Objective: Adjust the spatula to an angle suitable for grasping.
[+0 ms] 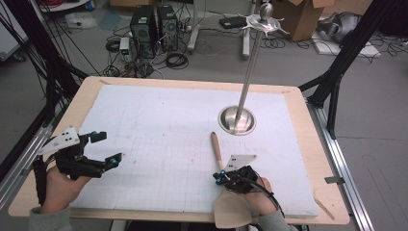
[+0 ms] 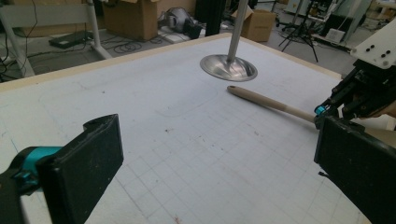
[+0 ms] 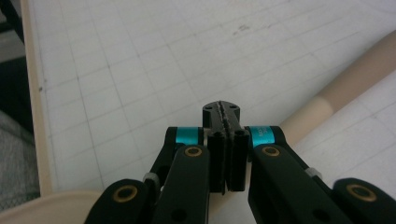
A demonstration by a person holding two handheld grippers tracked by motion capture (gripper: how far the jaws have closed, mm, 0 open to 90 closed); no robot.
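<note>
The left hand (image 1: 60, 185) holds its gripper (image 1: 109, 148) low at the mat's (image 1: 159, 125) left, jaws wide apart. The right gripper (image 1: 222, 176), near the front edge, is closed; whether it pinches the one spatula (image 1: 217, 150) is unclear. One stand (image 1: 237, 120) rises beyond.

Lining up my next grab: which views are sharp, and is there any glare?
High view: evenly lit, mild glare on the metal stand base. Left gripper view: table sharp, near jaws slightly soft. Right gripper view: jaws sharp, spatula handle and board behind blurred.
</note>
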